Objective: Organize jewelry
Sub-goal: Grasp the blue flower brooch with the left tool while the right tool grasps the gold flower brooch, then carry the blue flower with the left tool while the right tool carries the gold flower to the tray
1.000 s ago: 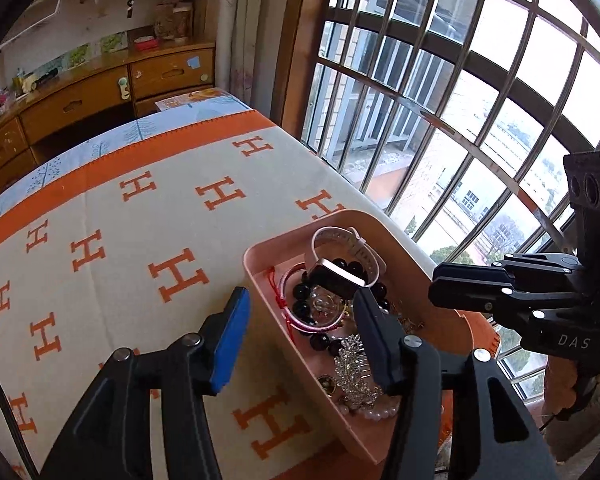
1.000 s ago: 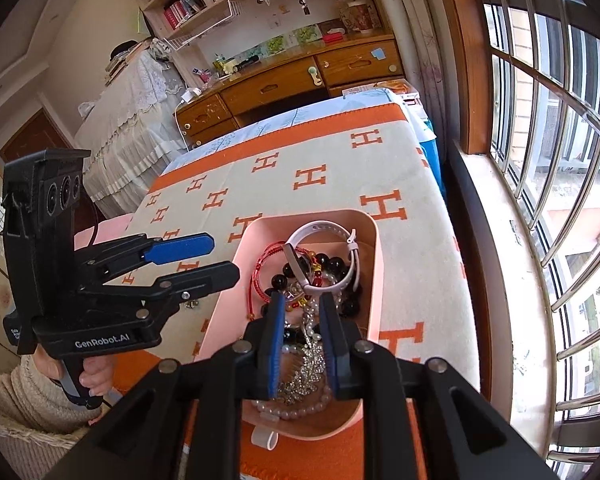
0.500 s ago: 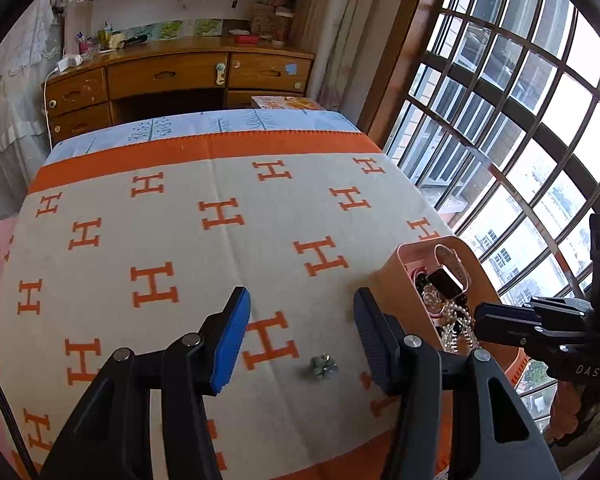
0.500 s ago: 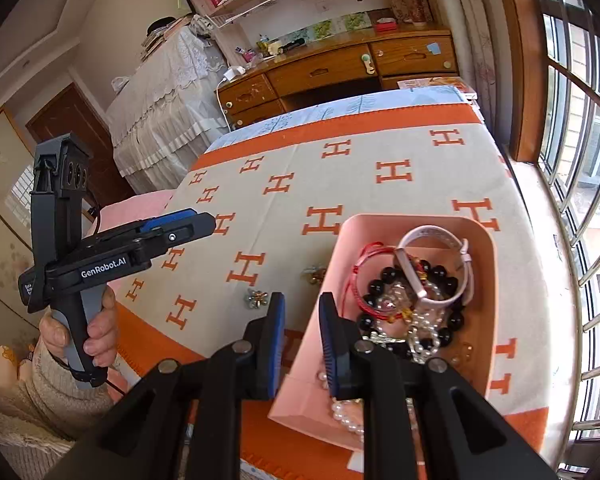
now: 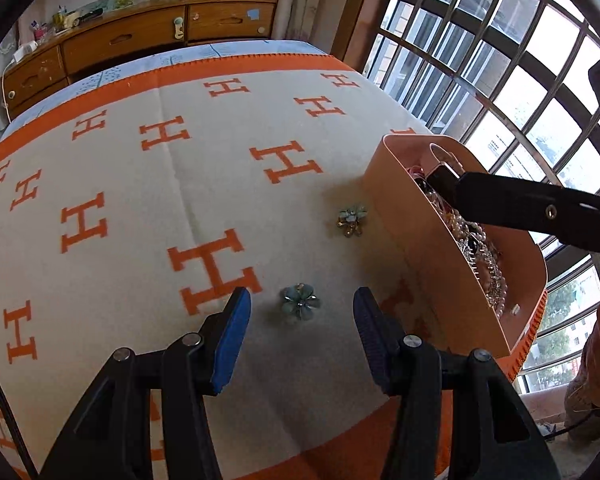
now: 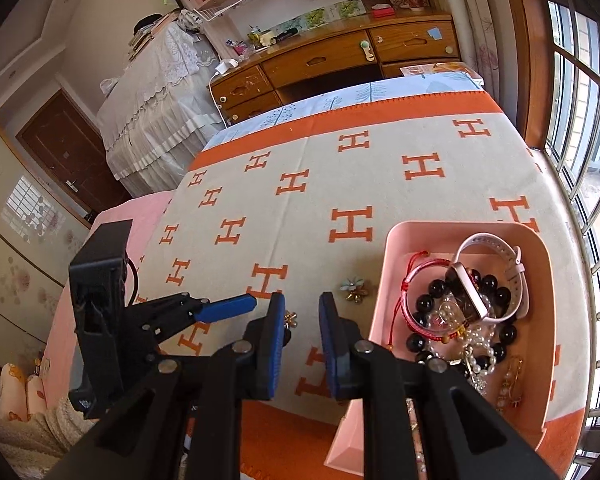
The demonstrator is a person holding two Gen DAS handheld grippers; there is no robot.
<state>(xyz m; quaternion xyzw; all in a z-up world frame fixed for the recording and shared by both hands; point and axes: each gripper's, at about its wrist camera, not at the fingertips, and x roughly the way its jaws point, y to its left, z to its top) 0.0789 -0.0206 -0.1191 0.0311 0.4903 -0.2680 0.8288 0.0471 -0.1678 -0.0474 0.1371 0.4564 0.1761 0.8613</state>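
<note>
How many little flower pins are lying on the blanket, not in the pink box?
2. One flower pin lies between the left gripper fingers; the other flower pin lies beside the pink box. More may hide inside it.

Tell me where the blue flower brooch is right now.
In the left wrist view, the blue flower brooch lies on the blanket between the open left claw fingers, left of the pink tray.

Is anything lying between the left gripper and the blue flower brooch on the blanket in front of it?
Nothing visible does. The left gripper is open, and the blue flower brooch lies on bare blanket between its fingertips. The second brooch and the pink tray sit farther away, to the right.
</note>
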